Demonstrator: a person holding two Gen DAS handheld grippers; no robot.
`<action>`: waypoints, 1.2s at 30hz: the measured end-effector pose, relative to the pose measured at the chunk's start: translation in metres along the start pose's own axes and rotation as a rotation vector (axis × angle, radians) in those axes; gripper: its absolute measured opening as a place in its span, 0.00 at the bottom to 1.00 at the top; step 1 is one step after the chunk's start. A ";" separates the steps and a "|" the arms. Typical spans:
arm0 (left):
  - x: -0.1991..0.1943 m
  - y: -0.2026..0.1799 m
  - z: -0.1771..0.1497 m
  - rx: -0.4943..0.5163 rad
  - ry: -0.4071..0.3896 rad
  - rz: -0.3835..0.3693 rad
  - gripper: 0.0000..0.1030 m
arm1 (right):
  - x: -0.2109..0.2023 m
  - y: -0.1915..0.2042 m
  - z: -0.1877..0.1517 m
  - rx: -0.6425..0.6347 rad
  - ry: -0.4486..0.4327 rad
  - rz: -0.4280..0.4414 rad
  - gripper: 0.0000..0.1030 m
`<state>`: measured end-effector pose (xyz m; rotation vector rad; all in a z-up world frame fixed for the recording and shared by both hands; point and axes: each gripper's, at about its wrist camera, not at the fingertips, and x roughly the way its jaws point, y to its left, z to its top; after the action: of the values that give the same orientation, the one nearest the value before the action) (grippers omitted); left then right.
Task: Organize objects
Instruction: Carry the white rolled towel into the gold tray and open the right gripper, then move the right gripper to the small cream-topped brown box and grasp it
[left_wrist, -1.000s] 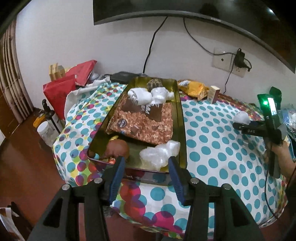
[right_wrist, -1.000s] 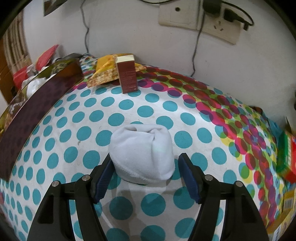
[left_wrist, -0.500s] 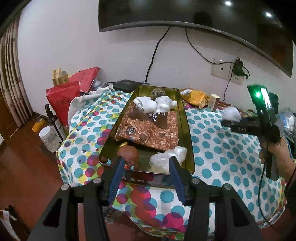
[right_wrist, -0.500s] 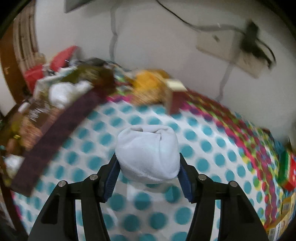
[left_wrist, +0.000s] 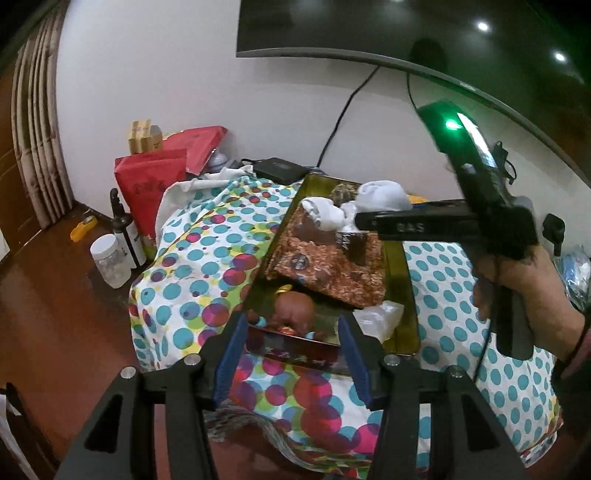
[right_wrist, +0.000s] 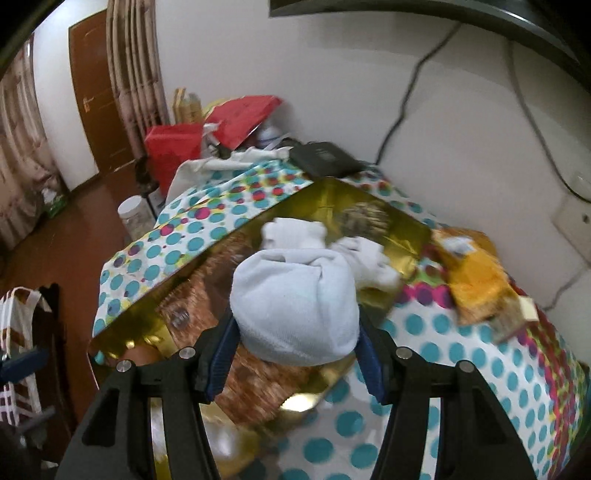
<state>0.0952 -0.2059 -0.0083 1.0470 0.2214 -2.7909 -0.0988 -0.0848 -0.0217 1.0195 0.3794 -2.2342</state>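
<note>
A white rolled cloth bundle is clamped between the blue pads of my right gripper. It hangs in the air over the far half of the gold tray. The left wrist view shows the same bundle in the right gripper, above other white bundles lying in the tray. The tray also holds a brown snack packet, a brown round object and clear plastic. My left gripper hovers at the tray's near end, its jaws opening with nothing held between them.
The tray lies on a polka-dot tablecloth. Red bags, a dark bottle and a clear jar stand on the floor at the left. A black box and a yellow packet sit near the wall. A person's hand holds the right gripper.
The right gripper closed on the white bundle, lifted it off the tablecloth and carried it left over the tray. The left gripper drew back slightly and its jaws widened.
</note>
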 end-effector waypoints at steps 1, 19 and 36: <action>-0.001 0.002 0.000 -0.007 -0.003 -0.001 0.51 | 0.004 0.003 0.005 -0.005 0.009 0.001 0.55; 0.003 0.002 0.003 -0.002 0.008 -0.010 0.52 | 0.011 -0.006 0.008 0.020 0.013 -0.025 0.73; 0.011 -0.099 -0.002 0.188 0.070 -0.175 0.52 | -0.037 -0.174 -0.108 0.296 0.040 -0.255 0.86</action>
<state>0.0689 -0.1097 -0.0088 1.2235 0.0618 -2.9812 -0.1342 0.1153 -0.0652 1.2273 0.2080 -2.5567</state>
